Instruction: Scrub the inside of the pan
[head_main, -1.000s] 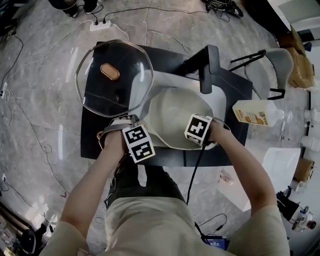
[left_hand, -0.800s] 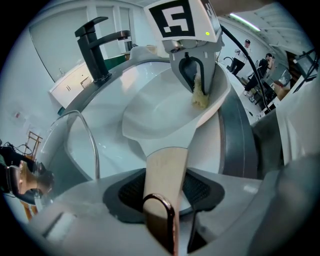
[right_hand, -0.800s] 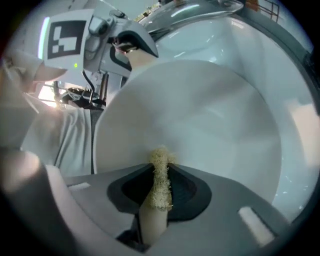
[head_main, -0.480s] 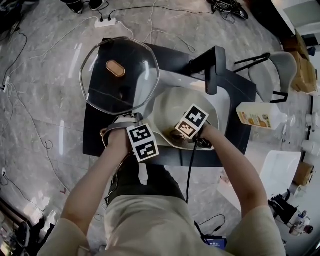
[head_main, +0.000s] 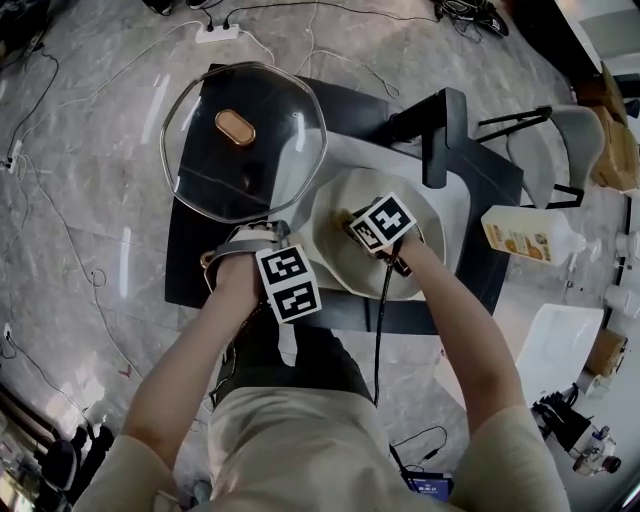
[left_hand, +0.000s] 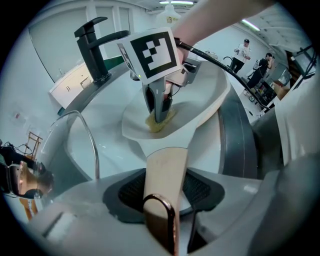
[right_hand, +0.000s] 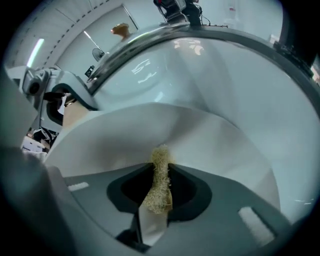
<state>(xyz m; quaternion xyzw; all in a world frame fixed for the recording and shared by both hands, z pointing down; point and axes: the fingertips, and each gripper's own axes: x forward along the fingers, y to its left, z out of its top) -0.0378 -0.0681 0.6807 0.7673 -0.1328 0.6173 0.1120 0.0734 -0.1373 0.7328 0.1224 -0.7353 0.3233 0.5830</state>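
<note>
The pan (head_main: 335, 245) lies tilted in the white sink (head_main: 338, 158), its cream interior facing the person. The pan handle (left_hand: 165, 167) points back toward the person and ends in a copper hanging loop.

Step in hand, as judged: scrubbing the interior.
- The left gripper (head_main: 262, 240) is clamped across the pan handle, with both pads bearing on it, and braces the pan.
- The right gripper (head_main: 358, 216) has its jaws closed on a yellow scrubber (right_hand: 160, 182). The scrubber tip is pressed to the pan floor near the centre.

Next move, as judged:
- Keep the left clamp firm.
- Sweep the scrubber outward from the centre to the side wall and the rim.
- Keep pressure steady so that the pan does not rock in the basin.

Surroundings:
- A glass lid (head_main: 243, 140) with a copper knob leans just beside the pan on the left gripper's side. It limits strokes in that direction.
- The black faucet (head_main: 440, 130) stands over the far rim, close above the pan.
- A detergent bottle (head_main: 525, 238) lies on the counter on the right gripper's side, clear of the work.
- The right gripper's cable (head_main: 380, 320) trails over the near rim toward the person.
</note>
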